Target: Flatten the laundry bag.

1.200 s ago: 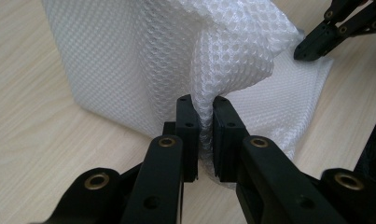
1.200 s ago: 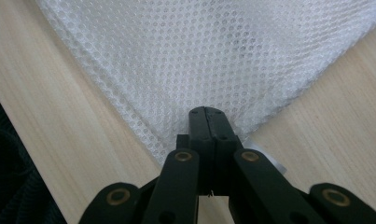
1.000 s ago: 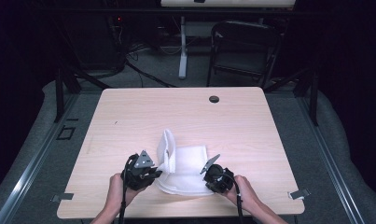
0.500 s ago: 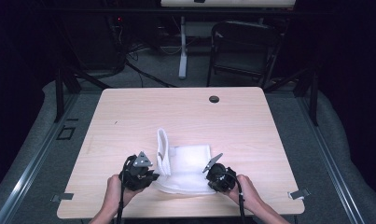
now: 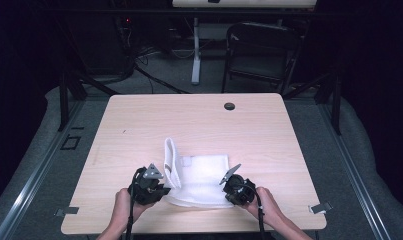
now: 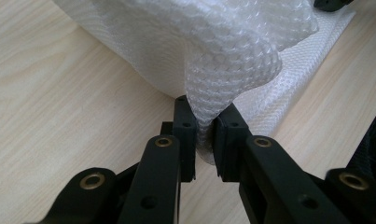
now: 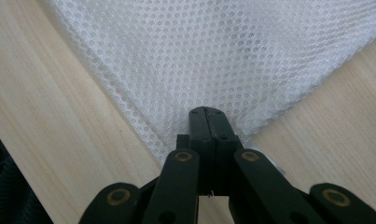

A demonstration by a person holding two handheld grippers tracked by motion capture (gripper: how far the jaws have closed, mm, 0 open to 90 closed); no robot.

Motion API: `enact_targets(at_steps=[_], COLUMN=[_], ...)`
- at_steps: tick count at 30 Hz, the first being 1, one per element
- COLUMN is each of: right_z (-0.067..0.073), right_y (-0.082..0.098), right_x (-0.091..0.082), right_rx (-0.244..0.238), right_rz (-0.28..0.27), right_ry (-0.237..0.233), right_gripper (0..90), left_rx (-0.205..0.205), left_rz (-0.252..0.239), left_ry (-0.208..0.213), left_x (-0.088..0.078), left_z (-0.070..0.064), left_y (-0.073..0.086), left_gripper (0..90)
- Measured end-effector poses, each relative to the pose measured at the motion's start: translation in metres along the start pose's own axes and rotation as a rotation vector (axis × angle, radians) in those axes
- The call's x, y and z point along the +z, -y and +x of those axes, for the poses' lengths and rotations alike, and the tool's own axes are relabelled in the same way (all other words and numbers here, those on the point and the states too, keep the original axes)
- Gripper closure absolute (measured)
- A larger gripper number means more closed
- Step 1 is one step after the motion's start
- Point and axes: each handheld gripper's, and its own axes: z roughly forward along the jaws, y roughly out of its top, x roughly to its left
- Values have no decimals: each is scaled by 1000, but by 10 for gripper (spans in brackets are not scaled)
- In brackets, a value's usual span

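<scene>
A white mesh cloth point(image 5: 204, 172) lies on the near half of the wooden table point(image 5: 189, 120). Its left part stands up in a fold point(image 5: 170, 160). My left gripper point(image 5: 163, 189) is at the cloth's near-left edge; in the left gripper view its jaws point(image 6: 205, 135) pinch a bunched fold of the cloth point(image 6: 223, 46), lifted off the wood. My right gripper point(image 5: 228, 192) is at the near-right corner; in the right gripper view its jaws point(image 7: 207, 122) are shut together on the corner of the cloth point(image 7: 213, 51), which spreads flat beyond them.
A small black round hole point(image 5: 229, 106) sits near the table's far edge. A dark folding chair point(image 5: 261, 50) stands behind the table. Metal clips point(image 5: 320, 207) are fixed at the front corners. Bare wood surrounds the cloth.
The upright fold has shifted a little to the left and the cloth lies flatter between the grippers. Both hands have hardly moved.
</scene>
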Motion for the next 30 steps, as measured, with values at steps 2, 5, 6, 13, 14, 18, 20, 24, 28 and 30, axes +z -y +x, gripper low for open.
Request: enact_targets(at_steps=[2,5,6,13,14,18,20,24,28,30], right_z=[0,0,0,-2,-2,-3,-3,-5,-7,-9], right_y=[0,0,0,1,1,1,1,3,3,4], right_x=[0,0,0,0,0,-1,-1,-2,-2,-3], right_rx=[-3,-1,-1,6,6,11,8,19,17,21], right_rz=[-1,0,0,-1,-1,12,11,12,26,26], right_ry=[1,-2,-2,-6,-6,-3,1,-2,11,10], right_gripper=[900,900,900,900,900,900,900,900,900,900], left_rx=[3,-18,-18,-52,-52,-80,-98,-157,-200,-191], left_rz=[3,24,24,52,52,68,75,66,-4,-31], left_ry=[0,16,16,5,5,0,-23,-30,-57,-67], left_x=[-1,-2,-2,-10,-10,-16,-20,-30,-43,-47], left_z=[1,2,2,12,12,22,26,37,44,42], left_y=[0,3,3,13,13,21,26,38,46,43], left_gripper=[799,776,763,643,619,493,430,333,243,213])
